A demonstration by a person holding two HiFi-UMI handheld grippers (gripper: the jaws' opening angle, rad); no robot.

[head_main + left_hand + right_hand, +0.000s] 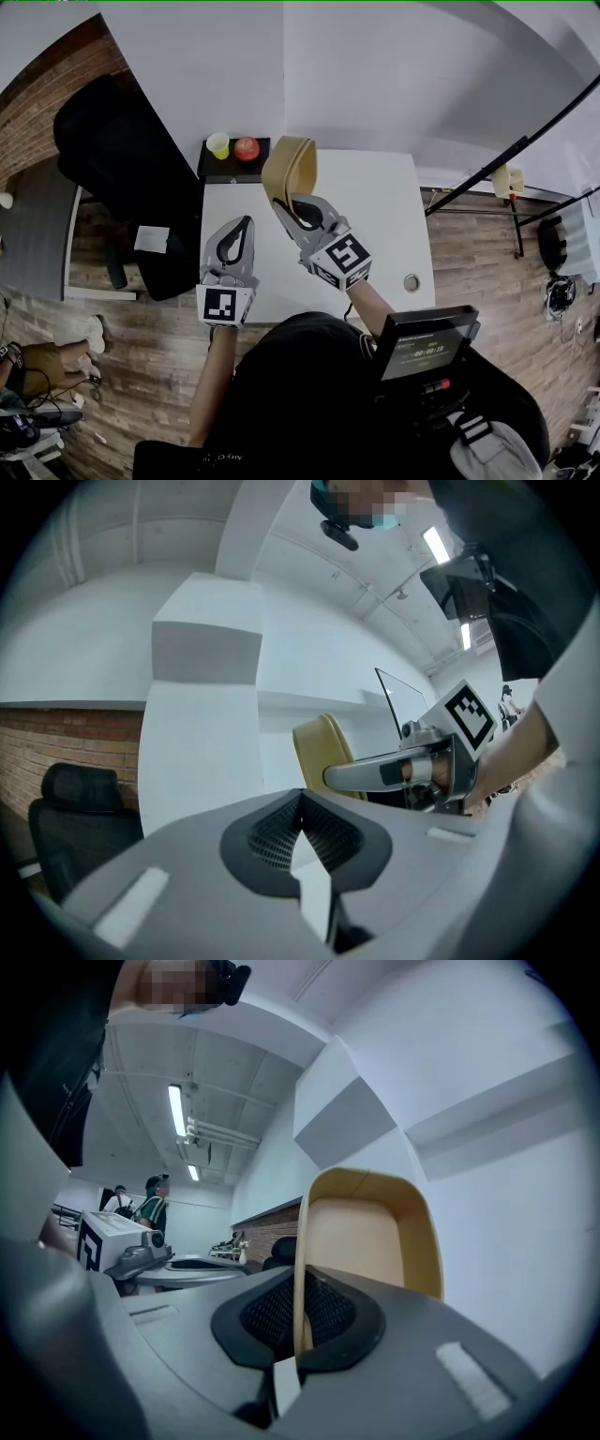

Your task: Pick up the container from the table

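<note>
Tan in colour, the container [366, 1232] is being pinched by one side wall between the pressed-together jaws of the right tool [298, 1288]. The right gripper view is showing the wall edge running straight down into the ribbed pads, with the open hollow of the container facing the camera. The left tool [301, 797] is holding nothing. Its own view is showing the jaw tips meeting, and only that view is showing the container from the side, upright on edge, with one right-tool finger lying across it.

The head view alone is giving the layout. The container is being held up over the far half of the white bench [384, 216], and the left tool is hovering just beside and nearer the person. At the bench's far left corner a black tray [214, 172] is carrying a yellow-green cup [217, 144] and a red apple [247, 148]. A small round item [412, 282] is lying near the right edge. A black office chair [122, 159] is standing to the left on a wooden floor [487, 253], with a brick wall [47, 84] beyond.
</note>
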